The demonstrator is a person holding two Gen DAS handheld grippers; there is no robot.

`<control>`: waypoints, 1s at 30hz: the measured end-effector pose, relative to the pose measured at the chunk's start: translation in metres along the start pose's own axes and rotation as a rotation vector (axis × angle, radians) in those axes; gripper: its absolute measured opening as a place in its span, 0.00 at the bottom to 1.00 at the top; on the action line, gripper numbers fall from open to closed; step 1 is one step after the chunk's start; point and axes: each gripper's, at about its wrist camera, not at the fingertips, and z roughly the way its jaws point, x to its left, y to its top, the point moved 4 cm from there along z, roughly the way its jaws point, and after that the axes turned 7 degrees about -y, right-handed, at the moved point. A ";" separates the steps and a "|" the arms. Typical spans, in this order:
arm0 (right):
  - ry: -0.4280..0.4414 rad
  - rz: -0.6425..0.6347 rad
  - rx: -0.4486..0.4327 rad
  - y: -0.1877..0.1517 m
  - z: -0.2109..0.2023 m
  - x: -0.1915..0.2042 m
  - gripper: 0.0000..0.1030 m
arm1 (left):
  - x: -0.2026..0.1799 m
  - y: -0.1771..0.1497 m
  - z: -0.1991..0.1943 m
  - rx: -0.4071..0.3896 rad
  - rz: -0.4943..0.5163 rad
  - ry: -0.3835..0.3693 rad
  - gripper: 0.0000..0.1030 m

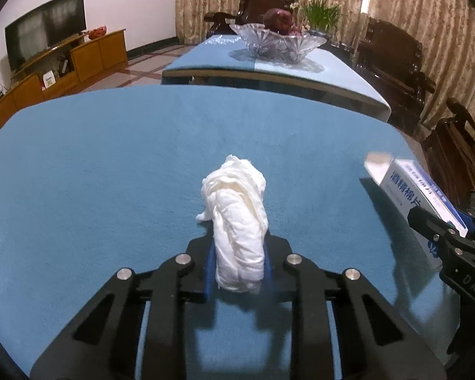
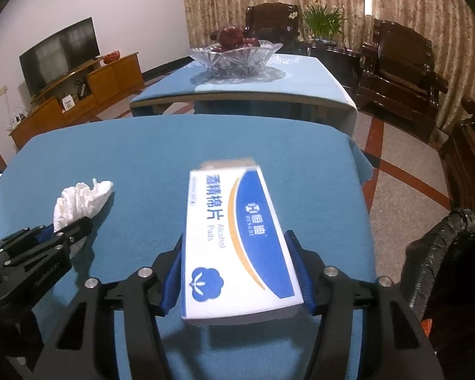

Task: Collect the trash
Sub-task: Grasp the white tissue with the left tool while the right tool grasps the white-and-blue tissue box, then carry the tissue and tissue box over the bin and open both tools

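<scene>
Blue felt desk [image 1: 110,174]: left claw [image 1: 239,266] pinches crumpled white tissue [image 1: 237,221]; right claw [image 2: 237,272] clamps a glossy cardboard box [image 2: 234,234].

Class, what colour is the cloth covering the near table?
Blue cloth, clearest in the left wrist view.

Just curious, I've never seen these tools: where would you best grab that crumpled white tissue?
Across the narrow middle of the crumpled tissue, from its near end: it lies lengthwise along the left gripper, whose blue pads already pinch its sides.

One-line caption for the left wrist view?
Left gripper jaws shut on crumpled tissue over blue table.
</scene>
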 end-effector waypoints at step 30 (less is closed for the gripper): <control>0.011 -0.007 -0.186 0.010 -0.138 -0.021 0.52 | -0.059 0.005 -0.139 -0.174 0.053 -0.031 0.21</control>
